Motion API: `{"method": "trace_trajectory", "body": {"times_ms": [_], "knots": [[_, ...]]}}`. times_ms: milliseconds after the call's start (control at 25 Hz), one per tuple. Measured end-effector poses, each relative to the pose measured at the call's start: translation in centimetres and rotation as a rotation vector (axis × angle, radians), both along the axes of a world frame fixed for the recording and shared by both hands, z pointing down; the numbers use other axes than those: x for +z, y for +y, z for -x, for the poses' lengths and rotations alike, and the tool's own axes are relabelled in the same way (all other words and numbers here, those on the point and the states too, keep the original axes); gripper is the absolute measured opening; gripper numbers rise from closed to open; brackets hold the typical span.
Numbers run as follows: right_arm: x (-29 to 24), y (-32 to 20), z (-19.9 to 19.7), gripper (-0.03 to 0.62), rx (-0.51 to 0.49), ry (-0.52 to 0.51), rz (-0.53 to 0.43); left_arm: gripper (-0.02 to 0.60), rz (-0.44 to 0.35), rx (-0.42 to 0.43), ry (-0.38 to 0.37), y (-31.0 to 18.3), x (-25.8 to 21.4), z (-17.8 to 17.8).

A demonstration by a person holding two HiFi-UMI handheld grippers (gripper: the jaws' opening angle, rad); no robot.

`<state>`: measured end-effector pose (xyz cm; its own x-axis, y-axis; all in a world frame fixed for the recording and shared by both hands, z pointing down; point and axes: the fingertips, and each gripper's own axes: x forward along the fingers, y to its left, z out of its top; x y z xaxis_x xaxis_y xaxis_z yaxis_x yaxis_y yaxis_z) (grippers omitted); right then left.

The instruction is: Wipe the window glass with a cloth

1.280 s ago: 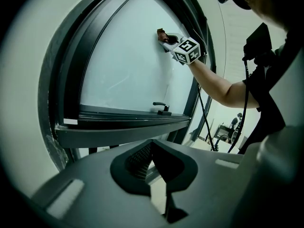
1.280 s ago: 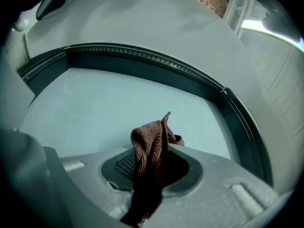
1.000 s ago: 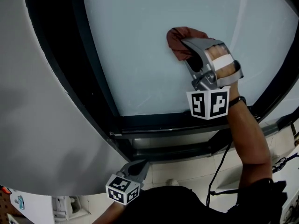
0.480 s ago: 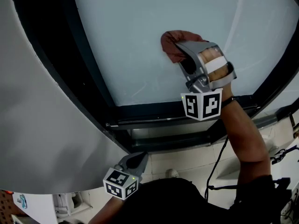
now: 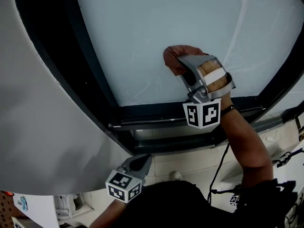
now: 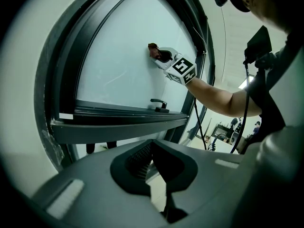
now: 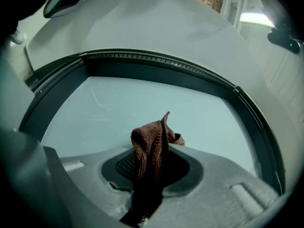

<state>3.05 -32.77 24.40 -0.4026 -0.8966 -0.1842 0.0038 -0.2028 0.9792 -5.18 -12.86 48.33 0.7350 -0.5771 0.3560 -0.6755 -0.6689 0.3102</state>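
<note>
Right gripper [image 7: 151,175] clamped on brown cloth [image 7: 151,144], bunched cloth up against window glass [image 7: 142,103].

no legible text, no readable numbers

We see a pale frosted window glass [image 5: 142,32] set in a dark metal frame [image 5: 156,114], whose lower rail runs just beneath the pane. A bunched brown woven cloth [image 5: 175,56] is held against the glass, low on the pane and a little above that rail. On the rail sits a small dark handle [image 6: 159,106]. Below the frame we make out a pale tiled floor [image 5: 190,161]. A small white object [image 5: 176,175] lies on it, too small for us to identify.
</note>
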Motion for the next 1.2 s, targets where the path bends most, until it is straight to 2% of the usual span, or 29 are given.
{"method": "trace_trajectory", "body": {"times_ms": [1200], "knots": [[13.1, 0.3, -0.9, 0.08, 0.009, 0.018, 0.213, 0.017, 0.01, 0.013, -0.001, -0.1, 0.3, -0.2]]}}
